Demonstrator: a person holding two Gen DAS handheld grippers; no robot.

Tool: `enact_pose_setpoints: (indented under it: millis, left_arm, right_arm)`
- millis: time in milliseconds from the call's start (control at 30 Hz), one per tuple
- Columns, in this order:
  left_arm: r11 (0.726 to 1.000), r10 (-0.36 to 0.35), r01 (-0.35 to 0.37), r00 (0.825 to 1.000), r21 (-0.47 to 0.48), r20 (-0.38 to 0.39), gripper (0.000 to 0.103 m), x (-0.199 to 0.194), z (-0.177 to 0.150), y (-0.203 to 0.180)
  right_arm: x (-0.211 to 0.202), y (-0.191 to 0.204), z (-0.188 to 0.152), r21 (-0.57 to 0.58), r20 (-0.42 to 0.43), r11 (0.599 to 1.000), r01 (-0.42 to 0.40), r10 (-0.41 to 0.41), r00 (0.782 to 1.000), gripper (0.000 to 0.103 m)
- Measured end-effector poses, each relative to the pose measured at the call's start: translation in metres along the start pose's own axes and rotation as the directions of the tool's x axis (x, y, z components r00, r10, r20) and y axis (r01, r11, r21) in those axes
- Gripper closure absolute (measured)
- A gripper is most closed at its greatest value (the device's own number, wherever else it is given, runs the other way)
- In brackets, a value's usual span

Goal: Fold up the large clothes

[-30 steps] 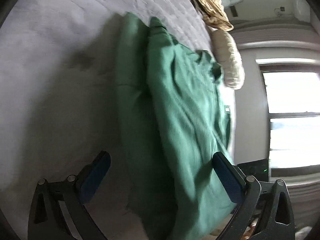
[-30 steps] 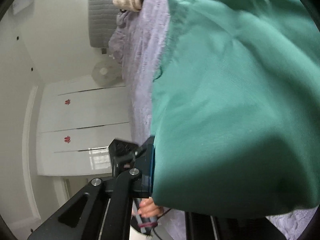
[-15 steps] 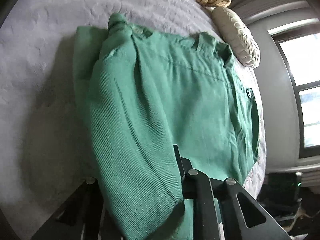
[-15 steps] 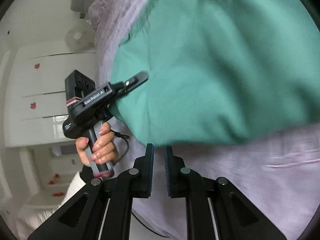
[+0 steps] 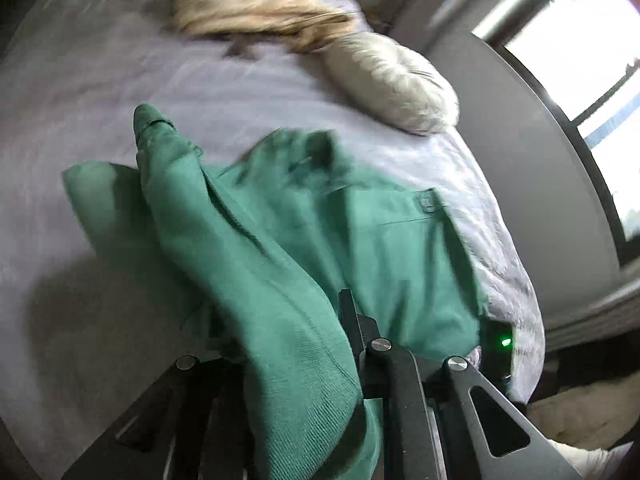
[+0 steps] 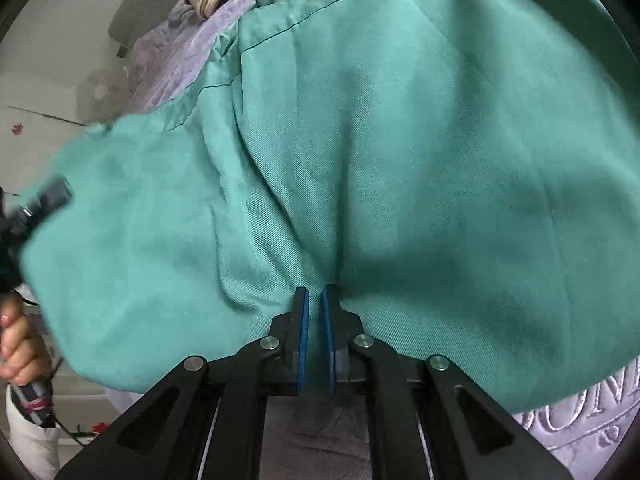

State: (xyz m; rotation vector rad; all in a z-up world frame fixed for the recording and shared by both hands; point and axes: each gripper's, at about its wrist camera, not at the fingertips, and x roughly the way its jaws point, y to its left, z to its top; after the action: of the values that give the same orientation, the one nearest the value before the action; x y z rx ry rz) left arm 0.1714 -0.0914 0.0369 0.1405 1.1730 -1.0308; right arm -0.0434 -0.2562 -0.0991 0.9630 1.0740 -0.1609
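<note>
A large green garment point(image 5: 360, 232) lies partly folded on a lilac bed cover point(image 5: 120, 80). My left gripper point(image 5: 320, 320) is shut on a thick fold of the green garment, which drapes over its left finger and hides it. In the right wrist view the same garment point(image 6: 400, 140) fills most of the frame. My right gripper point(image 6: 315, 300) is shut on the garment's near edge, with the cloth puckered at its blue pads point(image 6: 304, 328). The left gripper point(image 6: 44, 200) shows blurred at the far left, under the raised cloth, held by a hand point(image 6: 20, 344).
A cream pillow point(image 5: 392, 80) and a tan patterned blanket point(image 5: 256, 12) lie at the head of the bed. A bright window point(image 5: 592, 60) is on the right. White wardrobe doors point(image 6: 36, 92) stand beyond the bed's left side. Embroidered lettering point(image 6: 592, 408) marks the cover.
My right gripper has closed in on the garment's near edge and now pinches it. My left gripper still holds its fold and has swung toward the pillows; the view is blurred.
</note>
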Motion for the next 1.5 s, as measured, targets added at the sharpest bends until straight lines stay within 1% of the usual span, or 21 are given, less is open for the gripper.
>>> enact_pose_setpoints:
  millis: [133,233,400,467,533,567,600,633,700,767,900,1033,1067,1100,1167,1200,1233,1300,1367,1400,1500]
  left_arm:
    - [0.992,0.002,-0.002,1.000,0.127,0.001,0.085,0.017,0.027,-0.068]
    - [0.973,0.004,0.002,1.000,0.229,-0.025,0.085,0.043,0.033,-0.121]
    - [0.933,0.048,-0.002,0.992,0.359,-0.117,0.085,0.120,0.028,-0.194]
    - [0.924,0.071,-0.005,0.985,0.383,-0.159,0.085,0.153,0.020,-0.213]
    - [0.916,0.122,-0.037,0.974,0.399,-0.189,0.084,0.187,0.014,-0.225]
    - [0.913,0.142,-0.052,0.970,0.405,-0.196,0.079,0.196,0.011,-0.226]
    - [0.913,0.145,-0.053,0.968,0.404,-0.203,0.069,0.202,0.008,-0.227]
    - [0.920,0.128,-0.037,0.969,0.390,-0.210,0.063,0.204,0.007,-0.227]
    - [0.932,0.064,0.014,0.977,0.362,-0.204,0.035,0.200,0.007,-0.233]
    - [0.930,0.026,0.041,0.984,0.366,-0.177,0.024,0.193,0.007,-0.242]
    - [0.918,-0.031,0.084,0.989,0.387,-0.142,0.022,0.173,0.015,-0.259]
    - [0.937,-0.049,0.063,0.998,0.343,-0.050,0.022,0.137,0.023,-0.243]
    - [0.942,-0.044,0.054,0.998,0.331,-0.036,0.022,0.129,0.024,-0.236]
    - [0.949,-0.024,0.029,1.000,0.314,-0.019,0.022,0.118,0.023,-0.222]
    - [0.958,0.035,-0.037,0.999,0.286,0.013,0.022,0.107,0.021,-0.198]
    - [0.960,0.076,-0.081,0.997,0.268,0.032,0.022,0.099,0.020,-0.183]
    - [0.961,0.126,-0.134,0.991,0.243,0.050,0.022,0.092,0.017,-0.165]
    - [0.961,0.189,-0.195,0.981,0.195,0.052,0.022,0.084,0.009,-0.137]
    - [0.962,0.240,-0.240,0.971,0.128,0.017,0.022,0.085,-0.001,-0.108]
    - [0.962,0.257,-0.255,0.966,0.096,-0.003,0.022,0.087,-0.006,-0.095]
    - [0.957,0.288,-0.286,0.957,0.042,-0.045,0.022,0.093,-0.022,-0.072]
  right_arm:
    - [-0.017,-0.014,-0.001,0.054,0.007,0.993,-0.106,0.106,0.994,0.095]
    - [-0.047,-0.033,-0.004,0.087,0.074,0.983,-0.161,0.154,0.985,0.094]
    - [-0.099,-0.083,-0.014,0.168,0.220,0.966,-0.196,0.157,0.963,0.093]
    - [-0.106,-0.102,-0.017,0.193,0.238,0.959,-0.207,0.158,0.958,0.091]
    - [-0.109,-0.119,-0.022,0.213,0.236,0.955,-0.208,0.156,0.959,0.091]
    - [-0.108,-0.124,-0.024,0.221,0.237,0.951,-0.217,0.163,0.958,0.091]
    - [-0.108,-0.129,-0.027,0.228,0.239,0.945,-0.233,0.177,0.955,0.091]
    - [-0.106,-0.128,-0.027,0.232,0.242,0.942,-0.241,0.184,0.953,0.091]
    - [-0.104,-0.132,-0.030,0.239,0.246,0.936,-0.260,0.200,0.948,0.091]
    - [-0.102,-0.135,-0.033,0.247,0.251,0.929,-0.275,0.213,0.944,0.091]
    - [-0.105,-0.148,-0.036,0.264,0.246,0.921,-0.287,0.223,0.943,0.091]
    - [-0.117,-0.161,-0.021,0.279,0.251,0.922,-0.269,0.200,0.947,0.091]
    - [-0.120,-0.161,-0.020,0.282,0.258,0.922,-0.265,0.193,0.947,0.085]
    - [-0.124,-0.161,-0.021,0.282,0.270,0.921,-0.267,0.191,0.944,0.079]
    - [-0.138,-0.159,-0.022,0.274,0.305,0.925,-0.263,0.176,0.936,0.038]
    - [-0.148,-0.155,-0.023,0.253,0.332,0.931,-0.262,0.171,0.928,0.034]
    - [-0.155,-0.152,-0.021,0.235,0.343,0.938,-0.255,0.166,0.924,0.034]
    - [-0.166,-0.137,-0.019,0.189,0.354,0.954,-0.233,0.155,0.922,0.034]
    - [-0.168,-0.111,-0.015,0.126,0.350,0.971,-0.202,0.147,0.925,0.026]
    - [-0.163,-0.097,-0.010,0.088,0.331,0.984,-0.152,0.116,0.937,0.023]
    - [-0.144,-0.076,0.008,0.065,0.286,0.998,0.020,-0.038,0.958,0.025]
